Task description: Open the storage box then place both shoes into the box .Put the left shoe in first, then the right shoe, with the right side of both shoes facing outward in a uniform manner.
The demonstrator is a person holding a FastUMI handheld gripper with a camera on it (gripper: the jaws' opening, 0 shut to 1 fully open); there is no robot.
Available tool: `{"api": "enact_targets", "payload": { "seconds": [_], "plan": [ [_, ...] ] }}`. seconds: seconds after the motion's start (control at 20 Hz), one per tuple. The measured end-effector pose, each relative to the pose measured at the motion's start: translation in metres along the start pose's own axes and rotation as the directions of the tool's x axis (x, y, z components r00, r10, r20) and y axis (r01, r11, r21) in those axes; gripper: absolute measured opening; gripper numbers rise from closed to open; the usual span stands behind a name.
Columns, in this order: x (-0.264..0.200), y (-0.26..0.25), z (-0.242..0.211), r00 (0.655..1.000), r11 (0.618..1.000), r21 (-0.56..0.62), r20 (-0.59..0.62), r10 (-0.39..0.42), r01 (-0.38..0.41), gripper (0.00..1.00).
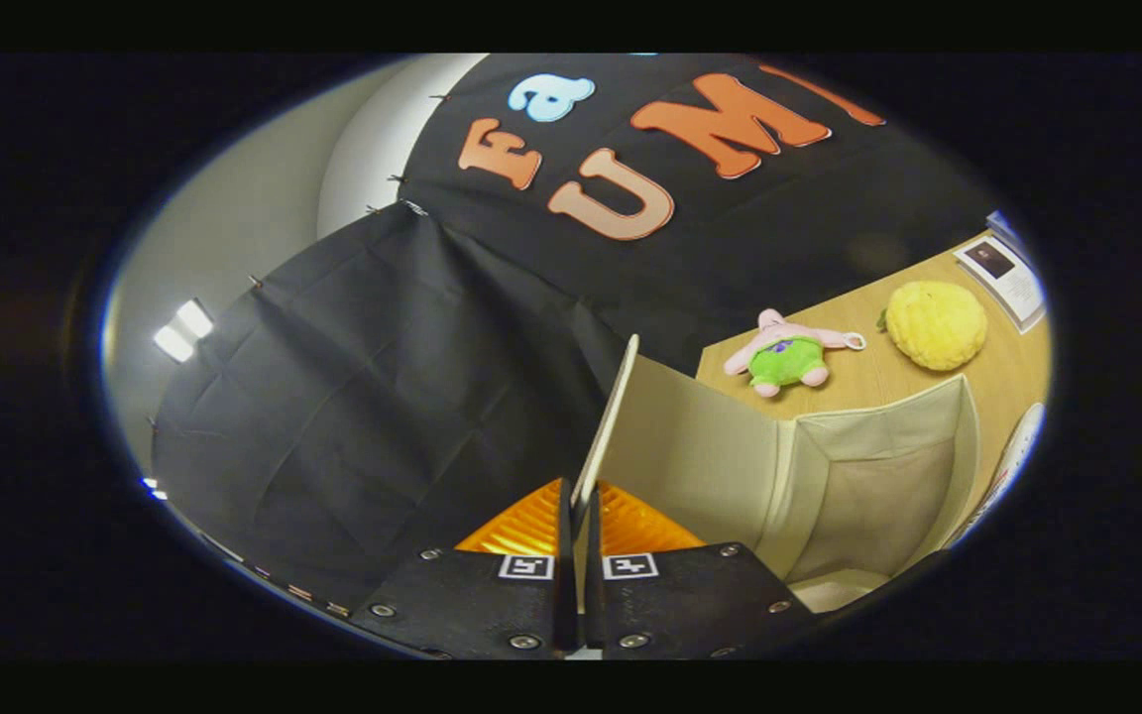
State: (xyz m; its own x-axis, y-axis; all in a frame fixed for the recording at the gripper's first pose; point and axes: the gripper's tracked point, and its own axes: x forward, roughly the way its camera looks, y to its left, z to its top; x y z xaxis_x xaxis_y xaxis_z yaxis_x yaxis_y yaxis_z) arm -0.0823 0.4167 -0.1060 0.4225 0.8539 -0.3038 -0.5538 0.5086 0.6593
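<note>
The raised lid [607,421], pinched by the gripper [579,516], leaves the storage box [868,496] mouth open and unobstructed.

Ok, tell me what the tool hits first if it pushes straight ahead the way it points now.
Nothing new, probably: the tool is already shut on the box's lid, which runs edge-on ahead of it. Past the lid's end the next thing looks like the black cloth wall, though depth is unclear.

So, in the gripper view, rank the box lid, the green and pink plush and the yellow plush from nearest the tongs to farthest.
1. Box lid: pinched between the tongs.
2. Green and pink plush: on the table beyond the box, right of the lid.
3. Yellow plush: on the table, farther right.
</note>
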Motion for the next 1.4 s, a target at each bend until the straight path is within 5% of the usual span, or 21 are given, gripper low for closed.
{"api": "enact_targets", "payload": {
  "seconds": [0.15, 0.3, 0.55, 0.7, 1.0, 1.4],
  "plan": [
    [0.021, 0.014, -0.013, 1.000, 1.000, -0.021, -0.021, -0.009, 0.009, 0.04],
    [0.035, 0.033, -0.022, 0.999, 0.999, -0.045, -0.044, 0.025, -0.027, 0.17],
    [0.022, 0.036, -0.014, 1.000, 0.993, -0.118, -0.006, -0.001, 0.000, 0.53],
    [0.000, 0.010, 0.003, 0.995, 0.984, -0.155, 0.059, -0.077, 0.086, 0.95],
    [-0.058, -0.064, 0.043, 0.944, 0.930, -0.212, 0.207, -0.256, 0.299, 0.98],
    [-0.144, -0.163, 0.077, 0.797, 0.782, -0.223, 0.352, -0.492, 0.581, 0.98]
  ]
}}
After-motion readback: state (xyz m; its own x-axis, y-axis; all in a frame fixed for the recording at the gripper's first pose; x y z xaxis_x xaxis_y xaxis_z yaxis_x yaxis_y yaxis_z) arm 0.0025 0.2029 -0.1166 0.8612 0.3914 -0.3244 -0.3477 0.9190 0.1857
